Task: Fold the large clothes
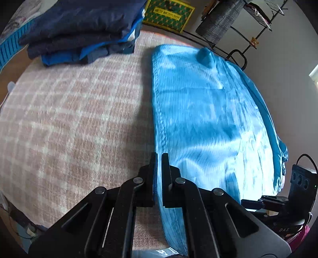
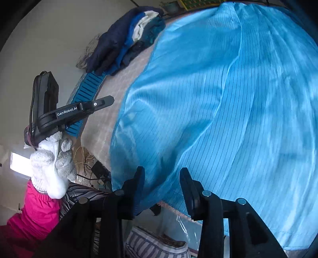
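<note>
Left gripper [image 1: 159,158] jaws together, right gripper [image 2: 162,174] apart — blue garment [image 1: 208,111] on checked blanket [image 1: 69,111].

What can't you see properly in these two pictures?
- Blue garment: right wrist view, its right side is cut off by the picture's edge.
- Pile of folded clothes: left wrist view, its top is cut off by the edge.
- Green and yellow box: left wrist view, its print is too small to read.

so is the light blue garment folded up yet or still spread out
Still spread out: the light blue garment lies wide and mostly flat over the checked blanket, unlike the folded stack of dark clothes behind it.
</note>
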Demonstrator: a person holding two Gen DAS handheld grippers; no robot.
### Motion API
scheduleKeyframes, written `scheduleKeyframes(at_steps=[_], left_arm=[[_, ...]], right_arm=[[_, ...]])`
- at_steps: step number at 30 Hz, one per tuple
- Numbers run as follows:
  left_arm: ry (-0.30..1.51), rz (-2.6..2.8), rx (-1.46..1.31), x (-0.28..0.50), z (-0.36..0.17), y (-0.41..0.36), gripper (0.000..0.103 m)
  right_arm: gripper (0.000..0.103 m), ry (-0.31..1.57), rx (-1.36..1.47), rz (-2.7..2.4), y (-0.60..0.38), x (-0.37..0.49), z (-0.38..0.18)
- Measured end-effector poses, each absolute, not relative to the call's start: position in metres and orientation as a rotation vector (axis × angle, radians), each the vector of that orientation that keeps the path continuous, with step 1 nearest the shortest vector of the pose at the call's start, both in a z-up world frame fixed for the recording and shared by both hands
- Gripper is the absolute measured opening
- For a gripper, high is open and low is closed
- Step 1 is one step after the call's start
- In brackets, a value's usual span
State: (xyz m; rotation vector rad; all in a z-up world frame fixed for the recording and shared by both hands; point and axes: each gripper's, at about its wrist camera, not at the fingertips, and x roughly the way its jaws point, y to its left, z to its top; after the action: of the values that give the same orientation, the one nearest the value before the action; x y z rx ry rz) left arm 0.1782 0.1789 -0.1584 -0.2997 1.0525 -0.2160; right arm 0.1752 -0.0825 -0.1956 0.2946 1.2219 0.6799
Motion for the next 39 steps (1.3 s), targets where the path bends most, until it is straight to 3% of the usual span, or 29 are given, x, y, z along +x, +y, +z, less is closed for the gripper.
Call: scheduleKeyframes(at_steps=[8, 16, 23, 27, 39], left_arm=[[0.943, -0.287, -0.273, 0.25, -0.085, 0.166, 0.0], [0.902, -0.297, -0.275, 0.355, -0.085, 0.142, 0.0], [0.929, -0.308, -0.332, 0.431, -0.137, 0.123, 0.0], [0.945, -0.324, -0.292, 0.458, -0.17, 0.11, 0.0], [0.968, -0.378, -0.247, 0.483, -0.228, 0.103, 0.0]], right_arm=[[0.04, 1.004, 0.224, 0.567, -0.148, 0.235, -0.11], [0.054, 0.865, 0.184, 0.478, -0.189, 0.338, -0.066], [0.052, 0.948, 0.165, 0.477, -0.182, 0.461, -0.086], [0.044, 0.965, 0.245, 0.457, -0.188, 0.529, -0.108], [0.043, 1.014, 0.275, 0.339, -0.169, 0.686, -0.182]])
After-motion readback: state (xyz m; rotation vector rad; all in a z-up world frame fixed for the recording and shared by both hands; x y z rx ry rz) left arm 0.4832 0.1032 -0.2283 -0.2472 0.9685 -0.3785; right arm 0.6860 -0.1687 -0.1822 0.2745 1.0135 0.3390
